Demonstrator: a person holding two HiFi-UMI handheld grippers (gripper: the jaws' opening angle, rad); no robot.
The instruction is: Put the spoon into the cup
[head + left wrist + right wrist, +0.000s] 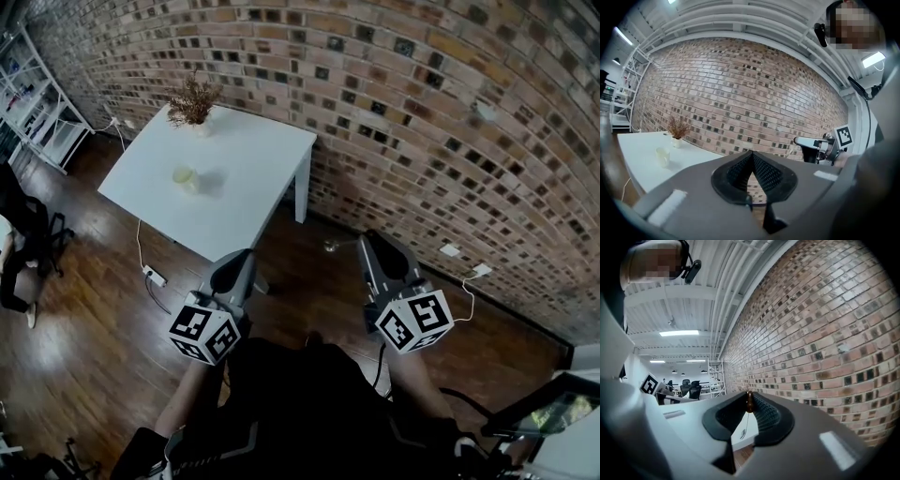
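**Spotter:** What's closest in?

**Operator:** I'll start at my hands. My left gripper has its jaws closed tip to tip with nothing between them. My right gripper is clamped on the spoon. I can see only the spoon's brown end, pinched between the pads right at the tips.

**Spotter:** Are they over the table?

**Operator:** No. I'm holding both side by side above the dark wooden floor, well short of the white table.

**Spotter:** And the cup?

**Operator:** The cup stands upright near the middle of the tabletop, well apart from the spoon. Past it, at the far corner, there's a small vase of dried twigs. The brick wall runs behind everything.
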